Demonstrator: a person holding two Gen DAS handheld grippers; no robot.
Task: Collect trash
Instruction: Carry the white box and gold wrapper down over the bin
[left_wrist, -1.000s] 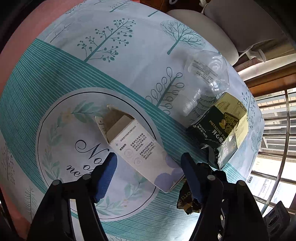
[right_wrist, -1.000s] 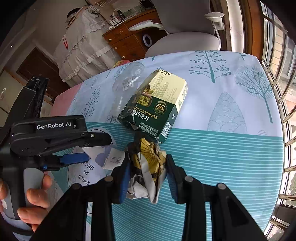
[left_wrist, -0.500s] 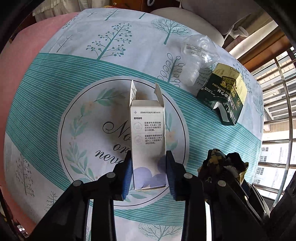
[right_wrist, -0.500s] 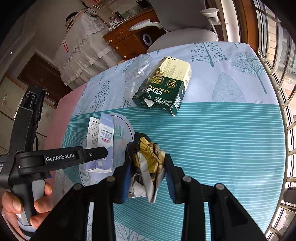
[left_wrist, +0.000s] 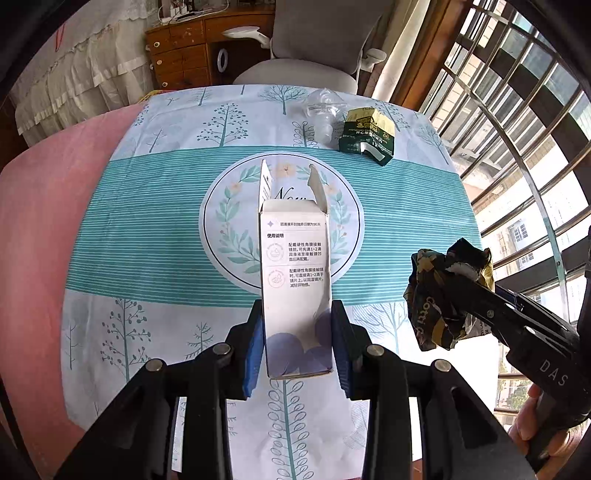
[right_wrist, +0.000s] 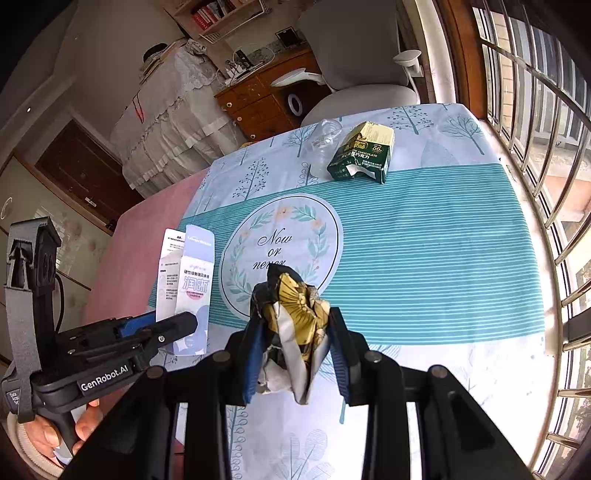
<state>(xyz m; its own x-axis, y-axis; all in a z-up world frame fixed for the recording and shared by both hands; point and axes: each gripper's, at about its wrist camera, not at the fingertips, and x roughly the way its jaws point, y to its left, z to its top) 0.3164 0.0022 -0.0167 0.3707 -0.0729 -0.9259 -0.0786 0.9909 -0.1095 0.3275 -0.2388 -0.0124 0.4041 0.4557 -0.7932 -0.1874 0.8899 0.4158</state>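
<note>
My left gripper (left_wrist: 297, 341) is shut on a white carton (left_wrist: 293, 280) with open top flaps, held well above the table. The same carton (right_wrist: 192, 291) shows at the left of the right wrist view, in the left gripper (right_wrist: 162, 326). My right gripper (right_wrist: 295, 350) is shut on a crumpled black-and-gold wrapper (right_wrist: 295, 314), also lifted off the cloth. That wrapper (left_wrist: 445, 295) hangs at the right of the left wrist view. On the far side of the table lie a dark green chocolate box (left_wrist: 367, 136) and a clear plastic bottle (left_wrist: 321, 110).
The table wears a teal-striped cloth with trees (left_wrist: 147, 229) and a pink cover (left_wrist: 44, 221) on its left part. A grey office chair (left_wrist: 314, 48) and a wooden drawer unit (left_wrist: 181, 51) stand behind it. Window bars (left_wrist: 517, 129) run along the right.
The left gripper closed on the white carton and lifted it upright. Both grippers rose and pulled back from the table, the right one still carrying the wrapper.
</note>
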